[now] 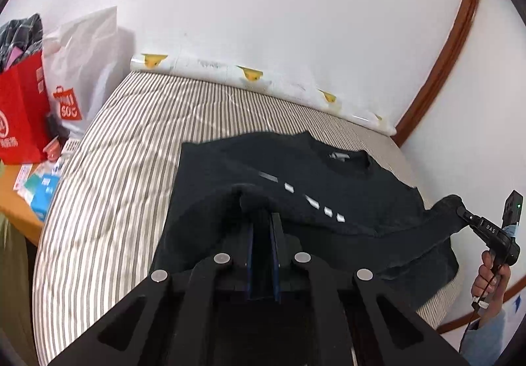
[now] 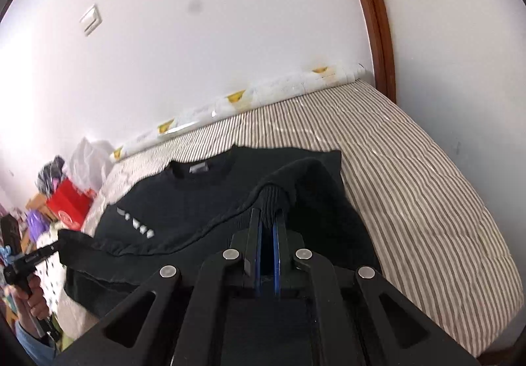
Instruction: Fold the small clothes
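The black sweater (image 1: 328,175) lies on the striped bed (image 1: 115,168), collar toward the wall. The left tool (image 1: 261,218) and right tool (image 2: 268,218) are each clamped on its near hem, lifted. If one pinch slips, the fold would likely land crooked.

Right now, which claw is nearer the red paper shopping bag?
Left. The left claw grips the black sweatshirt on the side toward the red paper shopping bag; the right claw grips its far side.
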`<state>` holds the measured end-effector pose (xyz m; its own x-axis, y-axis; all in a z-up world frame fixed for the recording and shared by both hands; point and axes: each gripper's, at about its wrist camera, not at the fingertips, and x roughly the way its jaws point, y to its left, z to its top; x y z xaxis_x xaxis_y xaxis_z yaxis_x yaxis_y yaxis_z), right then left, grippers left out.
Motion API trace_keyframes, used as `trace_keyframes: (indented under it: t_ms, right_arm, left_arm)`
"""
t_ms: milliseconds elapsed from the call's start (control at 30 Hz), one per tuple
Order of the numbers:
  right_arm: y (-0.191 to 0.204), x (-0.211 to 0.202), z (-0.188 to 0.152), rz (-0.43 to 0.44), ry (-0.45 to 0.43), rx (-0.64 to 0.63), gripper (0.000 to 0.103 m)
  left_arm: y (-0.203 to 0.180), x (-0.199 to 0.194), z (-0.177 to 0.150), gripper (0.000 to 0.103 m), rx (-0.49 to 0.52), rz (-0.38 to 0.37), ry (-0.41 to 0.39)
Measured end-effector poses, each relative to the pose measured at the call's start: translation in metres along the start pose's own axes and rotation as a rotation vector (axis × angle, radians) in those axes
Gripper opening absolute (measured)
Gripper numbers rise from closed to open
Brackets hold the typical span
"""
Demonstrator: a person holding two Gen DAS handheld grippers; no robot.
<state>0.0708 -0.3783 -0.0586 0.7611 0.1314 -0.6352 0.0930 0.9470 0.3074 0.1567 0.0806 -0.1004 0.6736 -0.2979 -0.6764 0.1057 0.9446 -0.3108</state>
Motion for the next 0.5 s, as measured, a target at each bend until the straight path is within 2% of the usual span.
trace_keyframes:
  t_ms: [233,500]
  right_arm:
    - [-0.009,0.052,0.033,-0.011,0.025,0.046,0.005]
    - [-0.031,0.118,0.048,-0.029,0.106,0.138,0.006]
  left_arm:
    - [0.007,0.052,0.035,0.008,-0.007,0.036,0.048]
    - [0.03,0.103,0.044,0.011,-0.09,-0.003,0.14]
